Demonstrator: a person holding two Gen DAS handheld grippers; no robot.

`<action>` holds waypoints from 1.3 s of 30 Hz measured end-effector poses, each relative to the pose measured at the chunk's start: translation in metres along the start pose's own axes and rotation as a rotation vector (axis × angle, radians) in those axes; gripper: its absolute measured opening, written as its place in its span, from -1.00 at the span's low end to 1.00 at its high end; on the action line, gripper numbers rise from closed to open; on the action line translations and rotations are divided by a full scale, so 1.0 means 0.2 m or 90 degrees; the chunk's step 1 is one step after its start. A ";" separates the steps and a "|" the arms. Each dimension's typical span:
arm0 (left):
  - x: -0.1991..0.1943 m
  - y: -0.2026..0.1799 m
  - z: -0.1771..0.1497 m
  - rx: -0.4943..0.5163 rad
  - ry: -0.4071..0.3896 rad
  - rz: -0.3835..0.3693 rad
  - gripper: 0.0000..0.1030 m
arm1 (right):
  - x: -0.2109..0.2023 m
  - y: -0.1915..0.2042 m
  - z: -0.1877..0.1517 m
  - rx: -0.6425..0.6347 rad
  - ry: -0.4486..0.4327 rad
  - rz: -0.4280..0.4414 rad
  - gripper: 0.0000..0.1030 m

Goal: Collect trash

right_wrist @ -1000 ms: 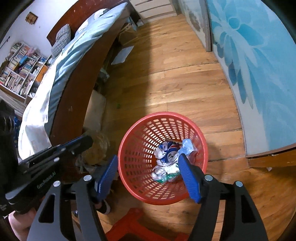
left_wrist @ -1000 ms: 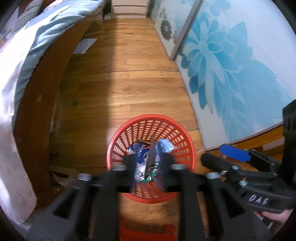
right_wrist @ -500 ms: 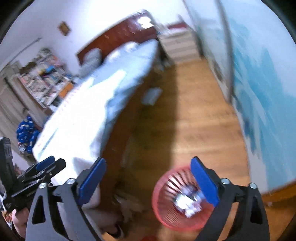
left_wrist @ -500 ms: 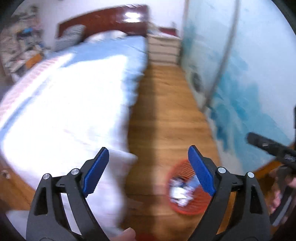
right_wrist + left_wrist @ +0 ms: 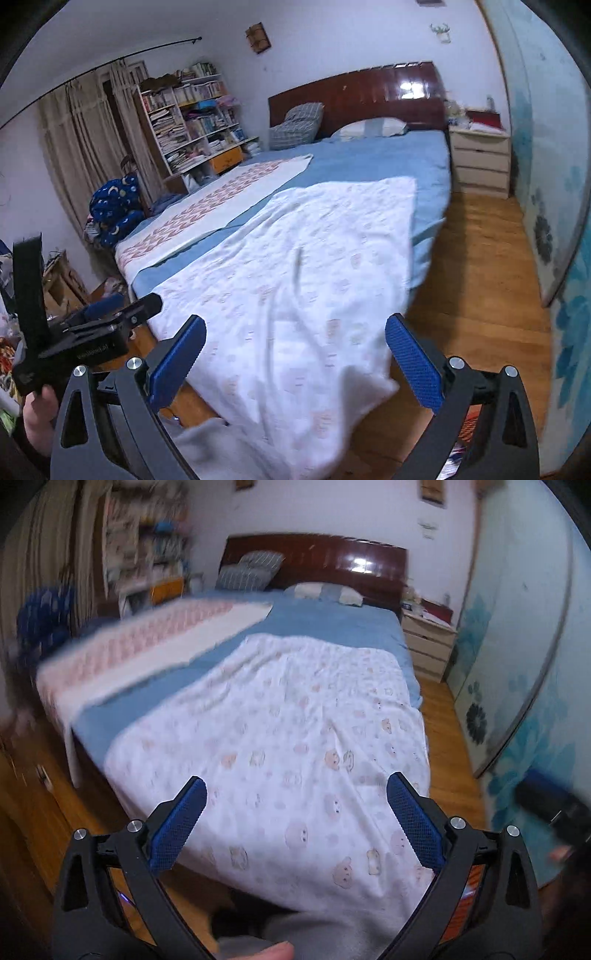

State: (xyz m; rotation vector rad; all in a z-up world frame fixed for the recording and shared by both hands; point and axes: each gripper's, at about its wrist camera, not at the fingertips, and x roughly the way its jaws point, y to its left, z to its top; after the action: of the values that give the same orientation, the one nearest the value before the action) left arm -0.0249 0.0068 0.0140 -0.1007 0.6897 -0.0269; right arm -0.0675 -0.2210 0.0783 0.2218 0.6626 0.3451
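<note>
- Two claws, zero trash in sight: neither wrist view shows a wrapper, a scrap or a bin, so where the trash is cannot be told from here.
- Left gripper (image 5: 295,801): jaws are opening, blue pads far apart, nothing between them. Only the white quilt (image 5: 295,709) shows behind the gap.
- Left pose: it is aimed slanting down over the foot of the bed. From the right wrist it shows side-on at far left, gripped from below by the person's hand (image 5: 37,410), nose towards the bed.
- Right gripper (image 5: 295,332): pads stand wide apart and empty, with the same down-slant over the quilt corner and wooden floor (image 5: 480,295) to its right.
- A thin dark streak lies on the quilt mid-frame in the right view. It could be a crease or an object; I cannot tell.
- At far left, the clutter by the bookshelf (image 5: 192,118) is too small and blurred to call trash.
- Handling guess: bedroom trash is likely light, soft and crumply (wrappers, tissue, film).
  - It has little weight and no stiffness, and film may be slick.
- Where to grab, as a judgement: pinch a bunched or folded part, not a flat edge lying on fabric, or the pads may catch the quilt too.
- Both claws are free, so either can take the next piece once one is found.
</note>
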 end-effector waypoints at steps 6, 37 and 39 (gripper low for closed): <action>-0.02 0.04 -0.03 -0.012 -0.008 0.005 0.89 | 0.07 0.09 -0.12 0.007 0.027 -0.002 0.87; 0.01 -0.04 -0.05 0.020 0.012 0.018 0.89 | 0.11 0.01 -0.18 0.020 0.060 0.000 0.87; 0.01 -0.05 -0.05 0.022 0.014 0.018 0.89 | 0.11 0.01 -0.18 0.019 0.061 0.001 0.87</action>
State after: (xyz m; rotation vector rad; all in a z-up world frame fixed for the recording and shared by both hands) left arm -0.0297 -0.0032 0.0062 -0.0569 0.7126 -0.0128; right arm -0.0753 -0.2076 0.0394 0.2349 0.7626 0.3486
